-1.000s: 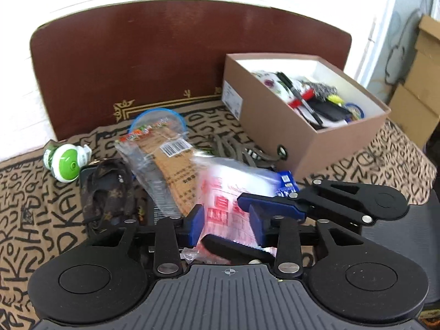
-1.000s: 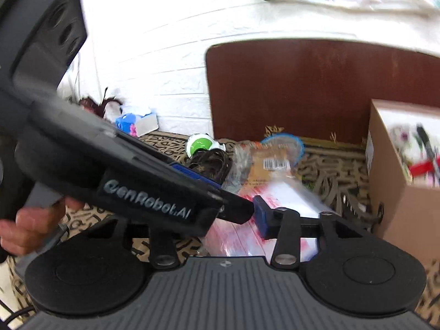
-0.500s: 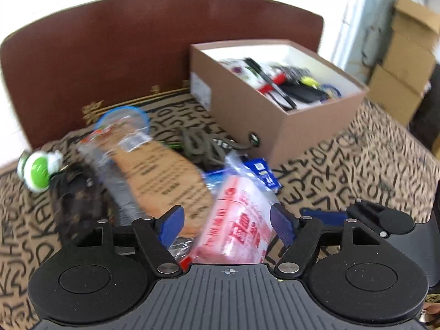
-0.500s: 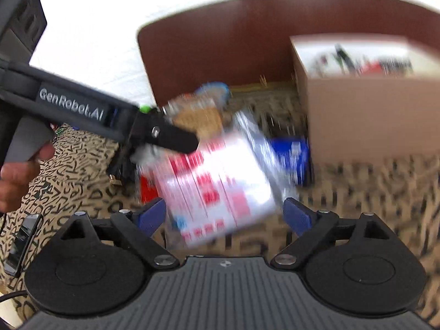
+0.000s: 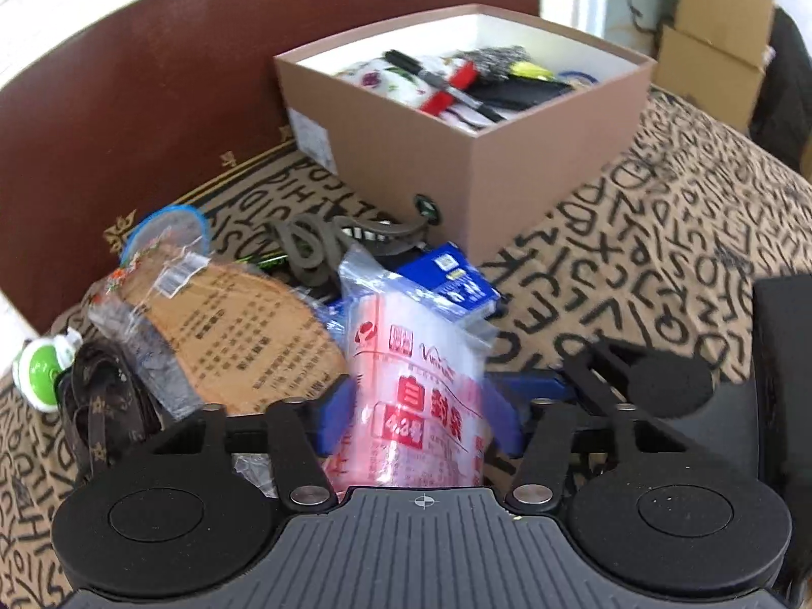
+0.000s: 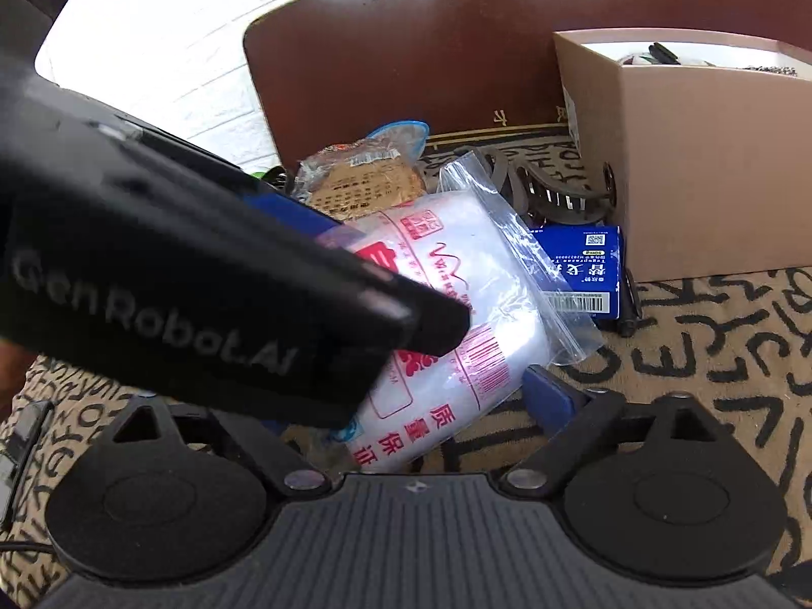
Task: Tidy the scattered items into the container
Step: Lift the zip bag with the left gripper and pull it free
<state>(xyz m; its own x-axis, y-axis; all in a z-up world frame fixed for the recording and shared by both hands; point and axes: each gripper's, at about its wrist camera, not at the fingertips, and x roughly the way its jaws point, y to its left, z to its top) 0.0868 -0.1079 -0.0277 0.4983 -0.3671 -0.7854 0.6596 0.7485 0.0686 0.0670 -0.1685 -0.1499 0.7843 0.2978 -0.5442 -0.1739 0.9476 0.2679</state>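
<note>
Left gripper closing on the pack of zip bags while the right gripper narrows around its lower end.

The pads look to touch the pack's sides, and the right jaws stand wide, not yet pressing. Best to squeeze the slippery pack firmly, lift clear of the snack bag and blue box, then carry it over the brown box on the bed.

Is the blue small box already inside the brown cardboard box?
No, the blue box lies on the patterned cloth outside the brown cardboard box, beside its front wall.
</note>
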